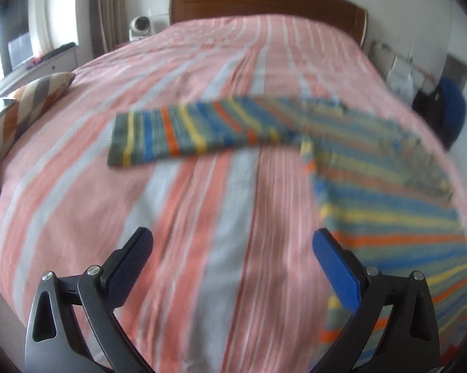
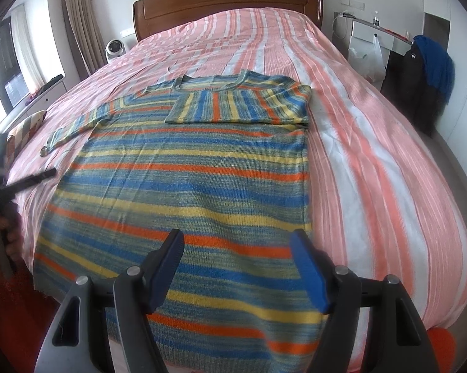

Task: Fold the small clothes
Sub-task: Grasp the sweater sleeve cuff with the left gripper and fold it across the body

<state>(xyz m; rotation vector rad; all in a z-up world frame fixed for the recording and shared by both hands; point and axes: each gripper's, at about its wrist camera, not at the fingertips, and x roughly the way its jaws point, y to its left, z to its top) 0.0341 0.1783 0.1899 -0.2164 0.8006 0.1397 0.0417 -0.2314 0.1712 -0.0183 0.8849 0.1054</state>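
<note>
Here, a knitted sweater striped in blue, yellow, orange and grey-green (image 2: 183,180) lies flat on the bed with the pink-and-white striped cover (image 2: 373,155), collar toward the wooden headboard (image 2: 227,3); its right sleeve (image 2: 236,105) is already folded across the chest, while the left sleeve (image 1: 183,133) lies outstretched, its long axis running sideways toward the bed's left edge; the left gripper (image 1: 233,267) hangs over bare cover, jaws wide apart and empty, nearer that sleeve; the right gripper (image 2: 236,255) hovers above the hem, jaws apart, gripping nothing; judging by this, the left hand should take the cuff.
</note>
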